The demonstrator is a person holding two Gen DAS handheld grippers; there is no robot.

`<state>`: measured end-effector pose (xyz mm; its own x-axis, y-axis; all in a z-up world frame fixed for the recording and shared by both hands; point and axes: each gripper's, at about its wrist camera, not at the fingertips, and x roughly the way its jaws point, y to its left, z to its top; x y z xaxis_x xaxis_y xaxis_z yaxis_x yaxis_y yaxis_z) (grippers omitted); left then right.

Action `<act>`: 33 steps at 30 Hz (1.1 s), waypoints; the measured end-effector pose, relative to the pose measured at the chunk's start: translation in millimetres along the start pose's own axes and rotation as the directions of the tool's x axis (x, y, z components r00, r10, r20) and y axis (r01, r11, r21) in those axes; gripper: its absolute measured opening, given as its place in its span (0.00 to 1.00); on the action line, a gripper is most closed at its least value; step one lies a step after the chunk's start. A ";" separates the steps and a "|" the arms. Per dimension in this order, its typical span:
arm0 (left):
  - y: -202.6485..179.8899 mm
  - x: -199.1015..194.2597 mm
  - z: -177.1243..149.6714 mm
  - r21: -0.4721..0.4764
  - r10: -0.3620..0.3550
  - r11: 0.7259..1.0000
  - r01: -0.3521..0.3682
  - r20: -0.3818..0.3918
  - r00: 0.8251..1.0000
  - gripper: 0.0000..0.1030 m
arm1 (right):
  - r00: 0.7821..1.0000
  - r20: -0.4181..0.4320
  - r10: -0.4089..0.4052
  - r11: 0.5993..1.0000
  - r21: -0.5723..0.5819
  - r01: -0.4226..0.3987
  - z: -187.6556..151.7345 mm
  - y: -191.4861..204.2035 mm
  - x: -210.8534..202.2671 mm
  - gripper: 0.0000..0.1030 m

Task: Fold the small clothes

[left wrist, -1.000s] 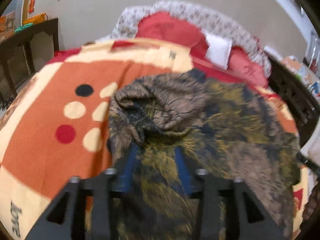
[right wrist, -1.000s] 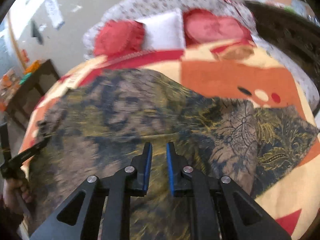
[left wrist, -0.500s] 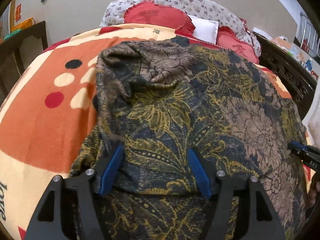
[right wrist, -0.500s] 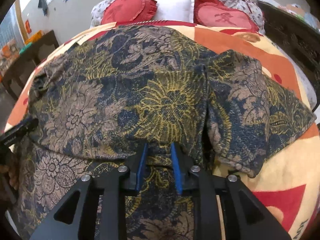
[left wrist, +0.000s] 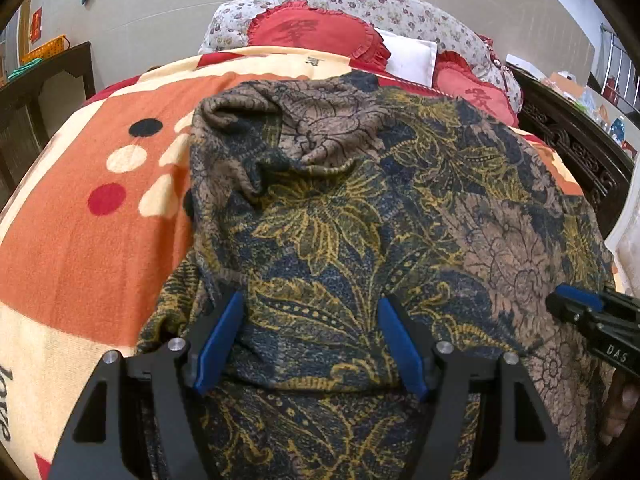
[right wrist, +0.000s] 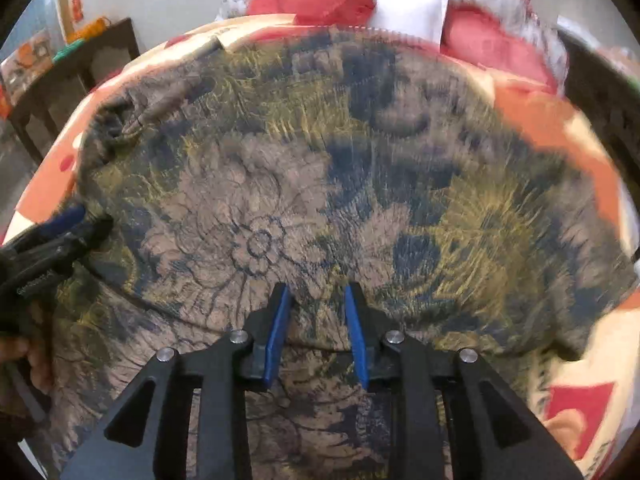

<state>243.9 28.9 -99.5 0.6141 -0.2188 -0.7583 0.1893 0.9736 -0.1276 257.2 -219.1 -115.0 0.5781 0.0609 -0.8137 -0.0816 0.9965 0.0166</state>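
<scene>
A dark blue, gold and brown floral garment (left wrist: 360, 200) lies spread on the bed, its near part folded over onto itself. A crumpled sleeve (left wrist: 280, 128) sits at its far left corner. My left gripper (left wrist: 310, 300) stands wide open at the folded near edge, the cloth lying loose between its blue pads. My right gripper (right wrist: 316, 288) is open by a narrow gap over the same fold, with cloth (right wrist: 320, 180) between the pads but not pinched. Each gripper shows in the other's view: the right gripper (left wrist: 576, 304) and the left gripper (right wrist: 80, 220). The right wrist view is blurred.
An orange and cream blanket (left wrist: 80, 220) with dots covers the bed. Red heart pillows (left wrist: 312, 32) and a white pillow (left wrist: 408, 56) lie at the head. A dark carved bed frame (left wrist: 580, 152) runs along the right, and a dark wooden table (left wrist: 40, 80) stands left.
The left jaws have spread wide and let go of the cloth, sinking toward the fold. The right gripper has slid sideways across the garment and its jaws have parted a little.
</scene>
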 end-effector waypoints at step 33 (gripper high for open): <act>-11.9 -10.2 -8.9 -0.035 -0.056 0.998 0.055 -0.027 0.998 0.21 | 0.995 0.098 0.021 1.000 0.009 -0.022 -18.2 -1.5 0.3 0.32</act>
<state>228.6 20.1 -95.9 0.5817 -0.2713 -0.7668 0.1963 0.9617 -0.1913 242.7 -221.6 -125.9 0.6528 0.0871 -0.7525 -0.0867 0.9954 0.0400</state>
